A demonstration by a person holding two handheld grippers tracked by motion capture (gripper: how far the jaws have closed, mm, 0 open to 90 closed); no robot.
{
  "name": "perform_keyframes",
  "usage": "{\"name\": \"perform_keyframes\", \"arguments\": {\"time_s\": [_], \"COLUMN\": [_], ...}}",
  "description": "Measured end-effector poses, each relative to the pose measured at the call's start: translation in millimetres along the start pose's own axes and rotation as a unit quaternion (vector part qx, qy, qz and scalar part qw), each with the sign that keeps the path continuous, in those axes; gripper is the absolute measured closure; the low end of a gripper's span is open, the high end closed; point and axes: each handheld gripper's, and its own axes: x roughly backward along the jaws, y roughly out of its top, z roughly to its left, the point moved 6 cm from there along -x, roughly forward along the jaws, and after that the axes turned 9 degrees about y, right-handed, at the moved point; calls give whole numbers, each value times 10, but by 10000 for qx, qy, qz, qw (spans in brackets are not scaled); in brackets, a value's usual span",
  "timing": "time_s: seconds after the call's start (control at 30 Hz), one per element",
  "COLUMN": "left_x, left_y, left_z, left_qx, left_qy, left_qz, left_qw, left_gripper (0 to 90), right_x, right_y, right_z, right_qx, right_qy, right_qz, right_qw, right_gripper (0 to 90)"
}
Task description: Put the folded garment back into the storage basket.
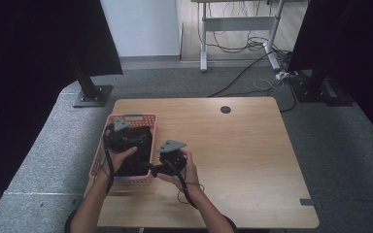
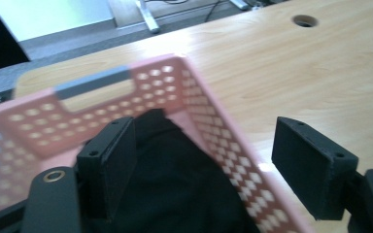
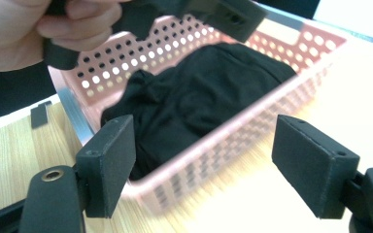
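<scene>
A pink perforated basket [image 1: 135, 117] stands at the table's left side with a black cloth [image 1: 137, 155] bundled inside. My left gripper [image 1: 124, 136] hovers over the basket. In the left gripper view my left gripper [image 2: 206, 128] is open and straddles the basket's right wall [image 2: 209, 116], one jaw above the cloth [image 2: 175, 174], the other above the wood. My right gripper [image 1: 159, 164] sits just off the basket's near right side. It [image 3: 204, 126] is open, facing the basket wall [image 3: 233, 141] and the cloth [image 3: 209, 87], with nothing between the jaws.
The wooden table [image 1: 233, 155] stretches right of the basket, with a round cable hole [image 1: 226, 109] near its far edge. Dark panels on stands [image 1: 92, 94] flank the table. A desk frame with loose cables [image 1: 252, 43] stands behind on the floor.
</scene>
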Motion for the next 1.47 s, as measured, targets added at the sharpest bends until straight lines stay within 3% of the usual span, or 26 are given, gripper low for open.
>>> {"name": "perform_keyframes", "arguments": {"time_s": [0.17,0.33,0.47,0.63,0.87,1.0,1.13,1.23,1.47], "left_x": [18,44,118,250,341,324,309,316,303], "left_y": [-76,-185,-300,-456,-716,-871,-958,-971,-998], "left_z": [-385,-740,-989,-1209,-1394,-1452,-1515,-1553,-1601], "left_qx": [-63,-460,-617,-804,-811,-923,-891,-845,-900], "left_qy": [-434,-534,-738,-916,-1304,-1295,-1372,-1446,-1462], "left_qz": [-110,-185,-269,-410,-272,-160,-109,-141,-110], "left_qw": [9990,9973,9950,9917,9878,9871,9865,9858,9851], "left_gripper": [236,236,245,245,248,247,245,242,234], "right_x": [261,512,699,912,1245,1420,1546,1597,1644], "right_y": [-189,-396,-579,-864,-1287,-1536,-1744,-1813,-1790], "right_z": [-154,-246,-285,-330,-461,-530,-572,-593,-604], "right_qx": [-98,-87,-80,-37,-188,-299,-469,-538,-556], "right_qy": [-144,-216,-293,-440,-693,-810,-894,-958,-977], "right_qz": [-56,-59,-48,128,315,475,525,512,395], "right_qw": [9998,9997,9995,9989,9969,9951,9935,9926,9929], "right_gripper": [244,247,250,256,263,262,260,250,233]}}
